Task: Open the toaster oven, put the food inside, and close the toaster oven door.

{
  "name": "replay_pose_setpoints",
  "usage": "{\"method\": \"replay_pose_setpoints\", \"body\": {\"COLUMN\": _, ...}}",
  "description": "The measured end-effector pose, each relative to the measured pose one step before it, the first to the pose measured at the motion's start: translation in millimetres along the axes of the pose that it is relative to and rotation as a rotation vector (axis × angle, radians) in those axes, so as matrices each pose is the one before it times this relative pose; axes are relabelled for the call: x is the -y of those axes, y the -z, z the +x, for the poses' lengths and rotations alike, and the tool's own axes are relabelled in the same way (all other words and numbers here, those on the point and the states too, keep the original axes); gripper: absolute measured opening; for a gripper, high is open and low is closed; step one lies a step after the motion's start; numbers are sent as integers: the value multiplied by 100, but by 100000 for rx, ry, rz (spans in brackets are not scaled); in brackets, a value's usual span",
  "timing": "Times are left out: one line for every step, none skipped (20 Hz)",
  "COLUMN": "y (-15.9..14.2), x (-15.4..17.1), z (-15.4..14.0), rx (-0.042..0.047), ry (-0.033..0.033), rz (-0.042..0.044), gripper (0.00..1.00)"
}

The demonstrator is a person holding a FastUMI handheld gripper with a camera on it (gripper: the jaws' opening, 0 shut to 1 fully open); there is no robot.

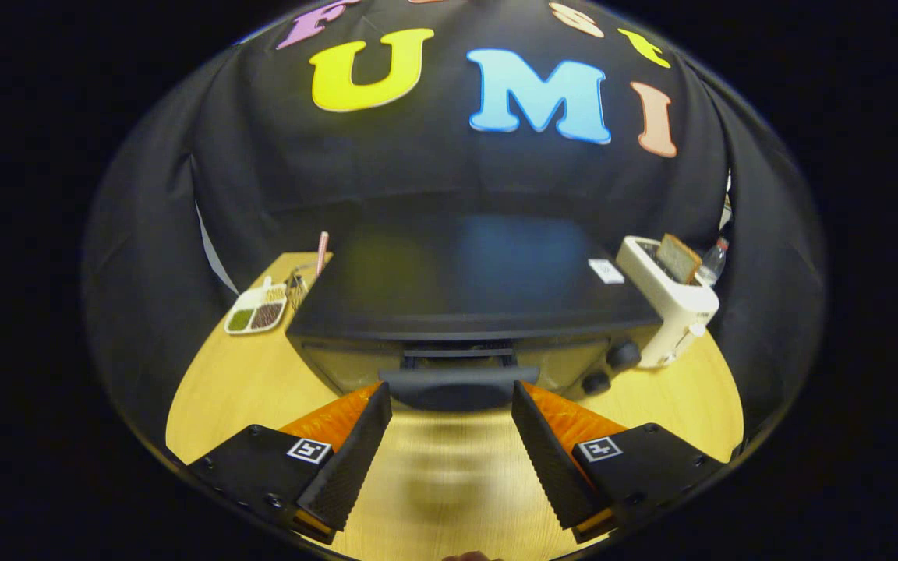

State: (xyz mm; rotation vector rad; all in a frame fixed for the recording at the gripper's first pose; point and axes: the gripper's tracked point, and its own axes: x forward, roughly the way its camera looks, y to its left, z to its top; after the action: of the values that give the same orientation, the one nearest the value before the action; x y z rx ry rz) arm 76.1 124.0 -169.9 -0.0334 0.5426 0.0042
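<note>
The hand-held gripper (451, 405) hangs wide open, holding nothing, fingers flanking the door handle (458, 383) of the black toaster oven (464, 288) on the table (652, 405). The door looks shut. That fits either opening it or having just closed it; I cannot say which.

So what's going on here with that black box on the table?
A person is holding a hand-held gripper up to a black toaster oven on a wooden table. Its fingers are spread open, with the oven's door handle just ahead of and between their tips, not gripped. The door looks shut. That fits either reaching to open it or having just closed it. Beside the oven stands a white toaster holding a bread slice; a divided tray sits on the other side.
</note>
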Motion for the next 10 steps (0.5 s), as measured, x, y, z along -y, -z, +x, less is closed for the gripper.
{"method": "replay_pose_setpoints", "body": {"y": -2020, "x": 172, "z": -864, "rx": 5867, "ry": -552, "rz": -453, "gripper": 99}}
{"method": "replay_pose_setpoints", "body": {"y": -1975, "x": 177, "z": -871, "rx": 5378, "ry": -526, "rz": 203, "gripper": 99}}
{"method": "replay_pose_setpoints", "body": {"y": -1634, "x": 159, "z": -1074, "rx": 4634, "ry": -735, "rz": 929, "gripper": 99}}
{"method": "replay_pose_setpoints", "body": {"y": -1592, "x": 94, "z": -817, "rx": 4076, "ry": -698, "rz": 1254, "gripper": 99}}
{"method": "replay_pose_setpoints", "body": {"y": -1377, "x": 434, "z": -752, "rx": 3665, "ry": -329, "rz": 1163, "gripper": 99}}
{"method": "replay_pose_setpoints", "body": {"y": -1187, "x": 333, "z": -936, "rx": 2953, "ry": -172, "rz": 743, "gripper": 99}}
{"method": "replay_pose_setpoints", "body": {"y": -1190, "x": 395, "z": -905, "rx": 2877, "ry": -190, "rz": 483, "gripper": 98}}
{"method": "replay_pose_setpoints", "body": {"y": -1104, "x": 687, "z": -796, "rx": 2893, "ry": 49, "rz": 156, "gripper": 99}}
{"method": "replay_pose_setpoints", "body": {"y": -940, "x": 1085, "z": -195, "rx": 3004, "ry": 139, "rz": -207, "gripper": 98}}
{"method": "replay_pose_setpoints", "body": {"y": -938, "x": 842, "z": -601, "rx": 2245, "ry": 263, "rz": -512, "gripper": 98}}
